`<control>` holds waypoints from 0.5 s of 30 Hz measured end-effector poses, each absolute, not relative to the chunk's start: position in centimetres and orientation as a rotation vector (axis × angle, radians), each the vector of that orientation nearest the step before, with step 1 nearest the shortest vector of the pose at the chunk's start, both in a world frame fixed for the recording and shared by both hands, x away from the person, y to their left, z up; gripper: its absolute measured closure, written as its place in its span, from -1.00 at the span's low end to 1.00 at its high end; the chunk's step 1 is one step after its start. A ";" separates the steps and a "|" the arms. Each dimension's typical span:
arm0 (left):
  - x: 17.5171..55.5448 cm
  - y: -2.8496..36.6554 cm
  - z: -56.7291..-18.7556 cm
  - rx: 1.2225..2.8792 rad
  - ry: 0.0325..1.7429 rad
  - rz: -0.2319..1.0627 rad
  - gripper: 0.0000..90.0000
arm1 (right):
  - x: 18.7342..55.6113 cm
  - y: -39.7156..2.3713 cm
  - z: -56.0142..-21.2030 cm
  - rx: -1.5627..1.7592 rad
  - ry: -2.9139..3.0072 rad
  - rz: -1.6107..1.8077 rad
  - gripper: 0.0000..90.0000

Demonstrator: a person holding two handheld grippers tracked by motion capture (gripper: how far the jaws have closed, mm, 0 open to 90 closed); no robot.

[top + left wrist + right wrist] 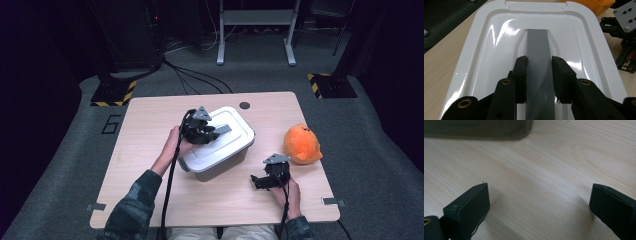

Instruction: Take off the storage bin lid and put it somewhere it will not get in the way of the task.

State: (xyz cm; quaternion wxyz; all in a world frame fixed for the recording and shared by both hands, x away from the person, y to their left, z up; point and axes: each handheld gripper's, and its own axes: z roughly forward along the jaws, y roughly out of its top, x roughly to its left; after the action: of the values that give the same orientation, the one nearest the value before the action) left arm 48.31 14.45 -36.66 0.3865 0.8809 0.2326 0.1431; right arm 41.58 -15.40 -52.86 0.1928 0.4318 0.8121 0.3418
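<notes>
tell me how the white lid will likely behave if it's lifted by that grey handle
The white lid looks like glossy moulded plastic, so probably stiff and light. The left hand-held gripper is shut on the narrow grey handle at the centre, so it should lift fairly level. If it clips tightly to the grey bin, the bin may rise too.

From where I sit, the high view is dim at its edges: the room around the table (150,150) falls into near black at the upper left and right, while the tabletop in the centre is evenly lit from above. That picture is soft, with fine detail smeared. In the left gripper view, bright white glare streaks the glossy lid (486,37) at upper left and along the right. In the right gripper view, the wood grain is sharp mid-frame; the pads (469,207) at the bottom corners blur and cast soft shadows.
</notes>
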 end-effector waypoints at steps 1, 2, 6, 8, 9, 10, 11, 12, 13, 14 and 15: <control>48.2 14.5 -36.5 2.240 0.597 0.372 0.48 | 41.6 -15.4 -52.9 1.215 2.280 0.963 -0.95; 48.2 14.7 -36.4 2.240 0.598 0.373 0.48 | 41.6 -15.4 -52.9 1.214 2.280 0.963 -0.95; 48.1 15.1 -36.1 2.231 0.602 0.380 0.48 | 41.6 -15.4 -52.9 1.212 2.280 0.960 -0.95; 48.1 15.2 -36.0 2.232 0.600 0.384 0.48 | 41.6 -15.4 -52.9 1.215 2.279 0.963 -0.95; 48.1 15.3 -35.9 2.233 0.602 0.385 0.48 | 41.6 -15.4 -52.9 1.214 2.280 0.963 -0.95; 48.0 15.4 -35.9 2.233 0.603 0.387 0.48 | 41.6 -15.3 -52.9 1.221 2.272 0.961 -0.95; 48.0 15.5 -35.9 2.231 0.606 0.383 0.48 | 41.6 -15.4 -52.9 1.220 2.275 0.963 -0.95; 48.0 15.6 -35.8 2.233 0.602 0.394 0.48 | 41.6 -15.3 -52.9 1.222 2.273 0.961 -0.95; 48.0 15.7 -35.8 2.232 0.603 0.393 0.48 | 41.6 -15.4 -52.9 1.220 2.276 0.963 -0.95; 48.0 15.7 -35.8 2.229 0.610 0.388 0.48 | 41.6 -15.3 -52.9 1.221 2.272 0.961 -0.95; 48.0 15.8 -35.8 2.230 0.608 0.394 0.48 | 41.6 -15.4 -52.9 1.219 2.276 0.963 -0.95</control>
State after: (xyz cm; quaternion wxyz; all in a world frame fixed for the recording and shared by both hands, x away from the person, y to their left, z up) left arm 48.01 15.80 -35.76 0.3882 0.8765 0.2389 0.1548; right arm 41.56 -15.36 -52.86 0.1919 0.4343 0.8105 0.3431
